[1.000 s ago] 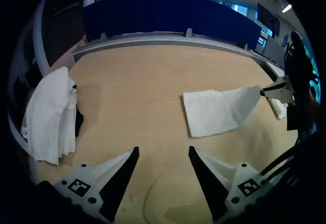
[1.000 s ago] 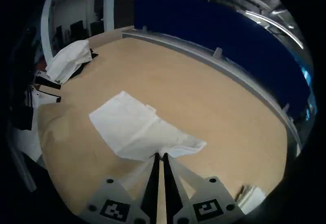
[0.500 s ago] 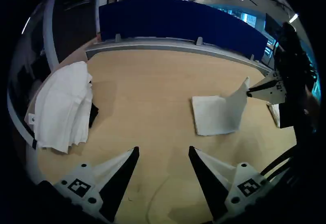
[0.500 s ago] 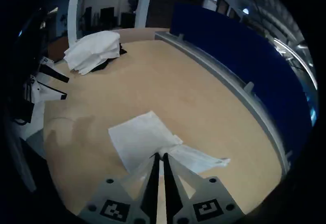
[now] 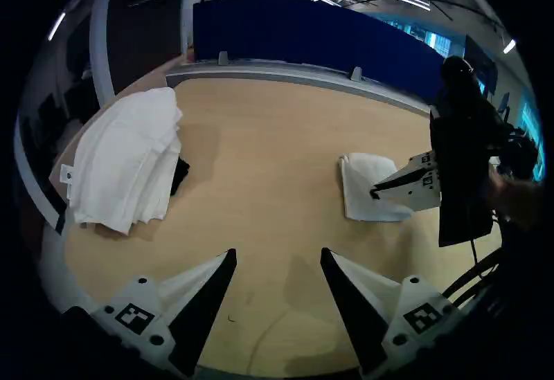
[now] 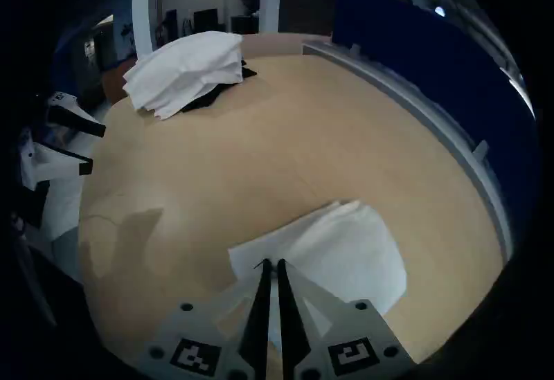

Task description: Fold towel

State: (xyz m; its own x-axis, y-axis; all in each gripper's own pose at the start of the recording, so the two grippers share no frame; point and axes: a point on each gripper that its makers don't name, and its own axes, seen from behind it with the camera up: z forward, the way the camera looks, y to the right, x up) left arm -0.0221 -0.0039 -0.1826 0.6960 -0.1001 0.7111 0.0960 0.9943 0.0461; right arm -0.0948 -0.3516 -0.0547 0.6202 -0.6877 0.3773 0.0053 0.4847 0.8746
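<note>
Since the earlier frames, the right hand-held gripper (image 6: 271, 264) has carried the towel's (image 6: 346, 248) free edge across the cloth, so the lifted flap now lies down and the towel is a smaller, doubled rectangle on the counter (image 6: 277, 145). Its two fingers stand pressed nearly together, with the towel's near edge pinched at their tips. In the left gripper view, this hand-held gripper reaches in from the right, low over the towel, its tips over the cloth's middle, and a person (image 5: 464, 165) in dark clothing holds it.

Towel position: flat on the light wood counter, towards the right side in the left gripper view, well apart from the pile (image 5: 124, 158) of white cloths. That pile sits at the counter's left edge, on top of something dark that juts out beside it.

Over bare counter, the left hand-held gripper (image 5: 277, 252) hangs with its fingers wide apart and nothing between them, well short of the towel. In the right gripper view, it shows at the far left, off the counter's edge, fingers likewise spread. A blue divider (image 5: 311, 34) runs along the counter's far side.
</note>
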